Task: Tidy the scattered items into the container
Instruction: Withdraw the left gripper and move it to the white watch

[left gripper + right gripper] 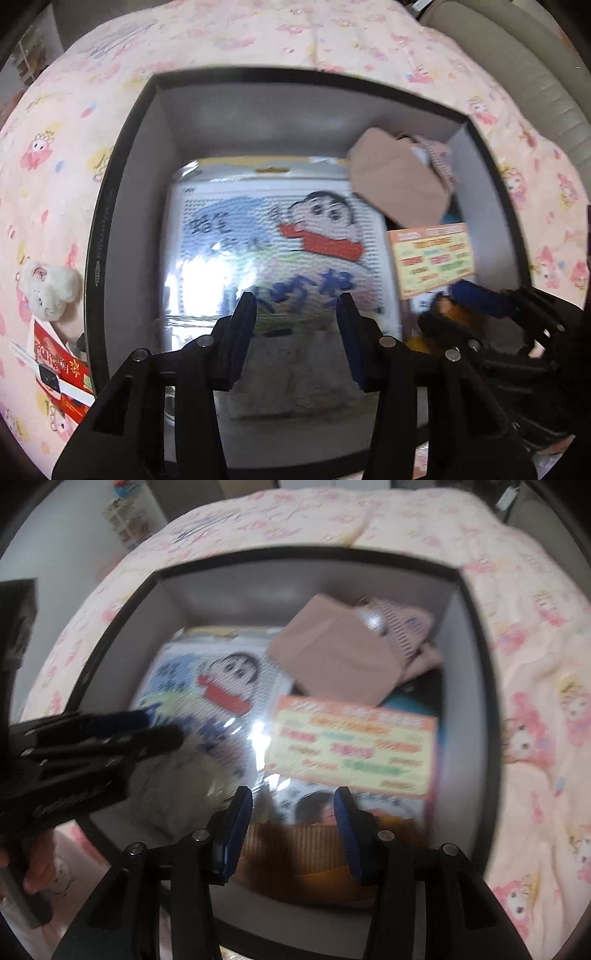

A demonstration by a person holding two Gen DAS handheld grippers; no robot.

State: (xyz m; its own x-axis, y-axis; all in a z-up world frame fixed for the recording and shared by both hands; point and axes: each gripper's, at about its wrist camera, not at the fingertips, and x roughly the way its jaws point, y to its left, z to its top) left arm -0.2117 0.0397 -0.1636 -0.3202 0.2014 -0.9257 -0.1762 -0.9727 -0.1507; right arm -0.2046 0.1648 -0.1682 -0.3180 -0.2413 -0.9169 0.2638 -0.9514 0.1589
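Note:
A black box (pixel 110 206) with grey inner walls sits on a pink cartoon-print bedsheet (pixel 74 155). Inside it lie a glossy cartoon-character pack (pixel 288 229), a folded beige cloth (pixel 399 177) and an orange-labelled pack (pixel 432 258). My left gripper (pixel 295 314) hangs over the cartoon pack with its jaws apart and nothing pinched. In the right wrist view it shows from the side as the left gripper (pixel 162 725). My right gripper (pixel 293 808) hovers open above the orange-labelled pack (pixel 354 749), whose face shows through the gap. A white plush toy (pixel 48 291) and a red packet (pixel 62 373) lie outside the box, to its left.
A pink striped item (pixel 402 627) is tucked beside the beige cloth (pixel 340 653) in the far right corner. A grey cushion (pixel 535 74) borders the bed at the upper right. A person's hand (pixel 33 867) holds the left gripper's handle. A shelf (pixel 125 520) stands beyond the bed.

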